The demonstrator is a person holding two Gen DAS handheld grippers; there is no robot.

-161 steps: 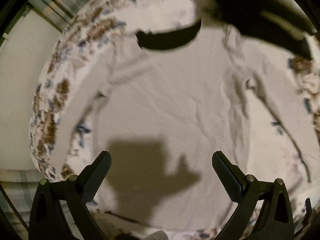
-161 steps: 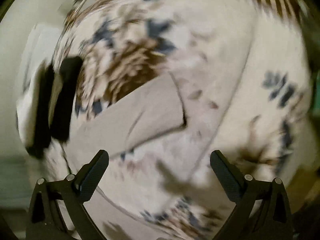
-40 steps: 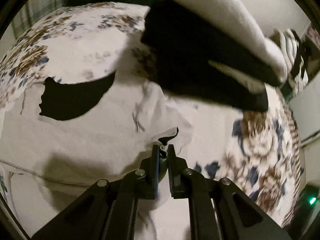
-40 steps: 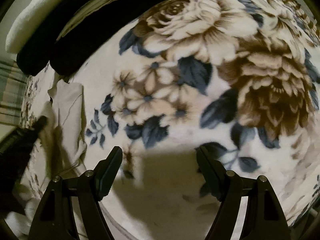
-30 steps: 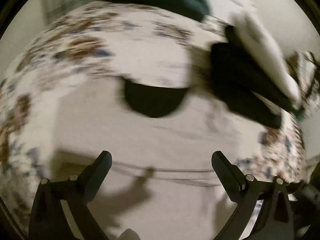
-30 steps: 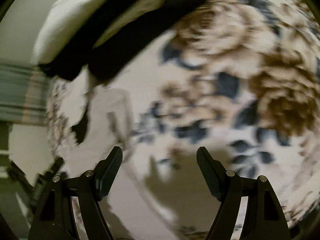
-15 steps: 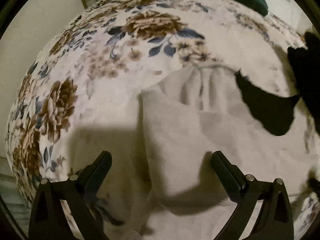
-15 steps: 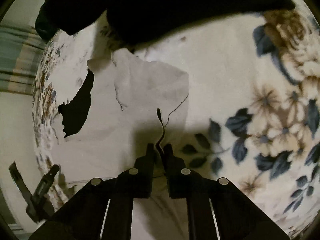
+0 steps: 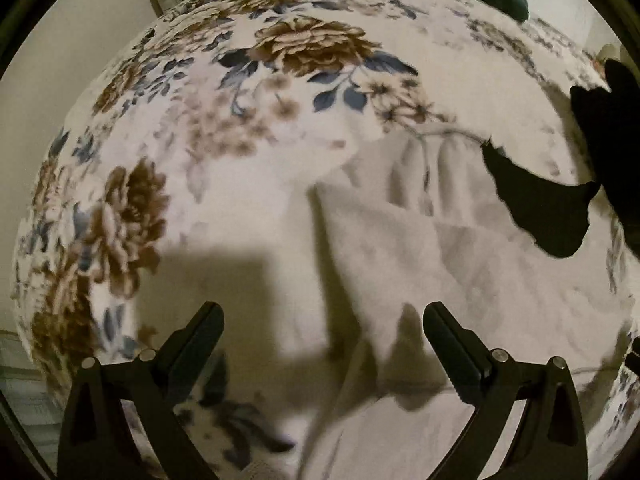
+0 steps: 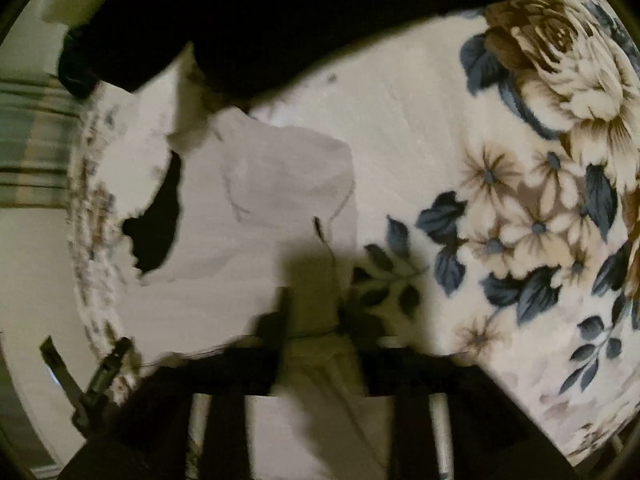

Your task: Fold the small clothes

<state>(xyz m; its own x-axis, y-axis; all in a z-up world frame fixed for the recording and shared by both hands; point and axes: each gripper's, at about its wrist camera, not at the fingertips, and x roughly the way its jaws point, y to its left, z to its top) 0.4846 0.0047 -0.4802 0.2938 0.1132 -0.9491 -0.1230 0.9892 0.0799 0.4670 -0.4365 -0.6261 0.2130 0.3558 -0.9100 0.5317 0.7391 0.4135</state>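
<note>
Floral blanket (image 9: 280, 168) under pale shirt (image 9: 440, 264), dark clothes (image 10: 300, 20) beyond; left gripper (image 9: 323, 340) agape, right gripper (image 10: 316, 320) seemingly half-parted.

Your right gripper (image 10: 316, 320) is smeared by motion blur, so you cannot tell whether its pads touch the pale garment (image 10: 256, 216) running between them. The garment's lower part leaves both frames at the bottom edge. The dark clothes pile (image 10: 304, 12) is cut off at the top of the right wrist view and at the right edge of the left wrist view.
</note>
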